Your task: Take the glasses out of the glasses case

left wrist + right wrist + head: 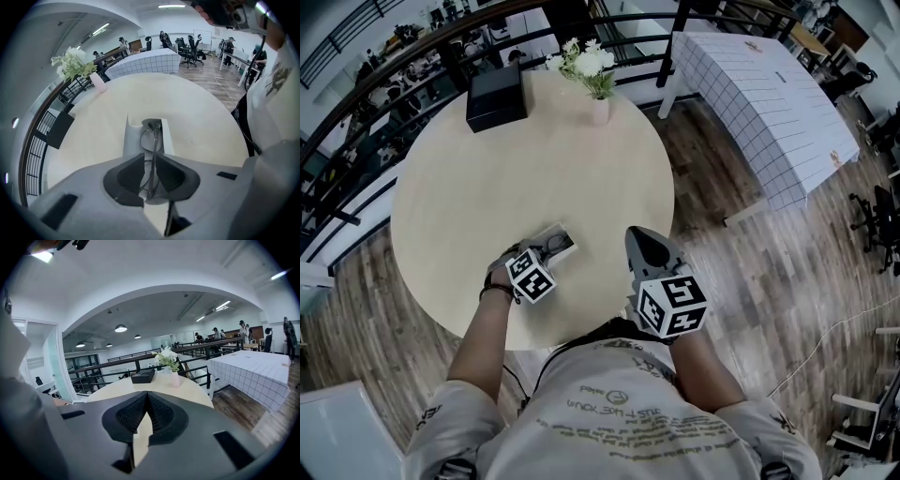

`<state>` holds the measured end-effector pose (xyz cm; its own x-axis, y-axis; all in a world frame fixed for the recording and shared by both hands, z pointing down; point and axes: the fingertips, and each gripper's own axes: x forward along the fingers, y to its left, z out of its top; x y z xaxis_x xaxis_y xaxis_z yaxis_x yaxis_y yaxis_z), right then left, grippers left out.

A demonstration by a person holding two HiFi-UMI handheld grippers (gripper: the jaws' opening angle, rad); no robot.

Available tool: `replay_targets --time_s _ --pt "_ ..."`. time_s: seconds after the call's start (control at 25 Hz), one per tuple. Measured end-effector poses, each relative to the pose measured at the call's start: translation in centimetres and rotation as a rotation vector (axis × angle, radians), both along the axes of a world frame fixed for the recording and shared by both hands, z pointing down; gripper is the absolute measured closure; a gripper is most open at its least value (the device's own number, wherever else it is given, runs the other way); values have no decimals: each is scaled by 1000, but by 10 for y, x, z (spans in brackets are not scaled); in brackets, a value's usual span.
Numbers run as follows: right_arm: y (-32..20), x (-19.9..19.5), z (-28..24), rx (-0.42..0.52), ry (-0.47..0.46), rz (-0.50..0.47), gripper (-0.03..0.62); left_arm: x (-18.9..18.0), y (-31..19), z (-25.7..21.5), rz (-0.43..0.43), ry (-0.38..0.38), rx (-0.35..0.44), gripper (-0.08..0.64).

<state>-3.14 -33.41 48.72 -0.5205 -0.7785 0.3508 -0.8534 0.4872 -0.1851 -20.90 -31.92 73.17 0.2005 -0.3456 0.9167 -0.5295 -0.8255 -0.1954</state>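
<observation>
Left gripper (153, 161) is set low over the white rectangular glasses case (132, 136), at lower centre of the left gripper view. Its jaws are at a narrow slit, pinched on the thin wire-framed metal glasses (153, 140). The grip is taken edge-on along the frame, probably because wire that thin offers nothing else to bite.

The glasses are judged not yet out. Their far end appears to lie inside the case, with one lens rim looped towards its left wall. The case is placed open on the round pale wooden table (534, 169), near its lower edge in the head view and close to the person, so the reach is short.

Right gripper (147, 397) is held off the table at lower right of the head view, jaws closed tip to tip with nothing between them. It is judged parked clear of the lift path. The case is not braced by it, so the case may be dragged up if the frame snags.

Black rectangular box (495, 97) and pale vase of white flowers (598, 108) are placed at the top of the head view, well apart from the work.
</observation>
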Motion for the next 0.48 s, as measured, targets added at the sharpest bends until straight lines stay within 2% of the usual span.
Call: replay_targets --time_s 0.16,0.48 --pt "-1 0 -2 5 -9 -8 578 -2 1 7 24 -36 -29 480" --pt "0 5 0 0 -3 9 578 -2 -1 17 54 -87 -33 482"
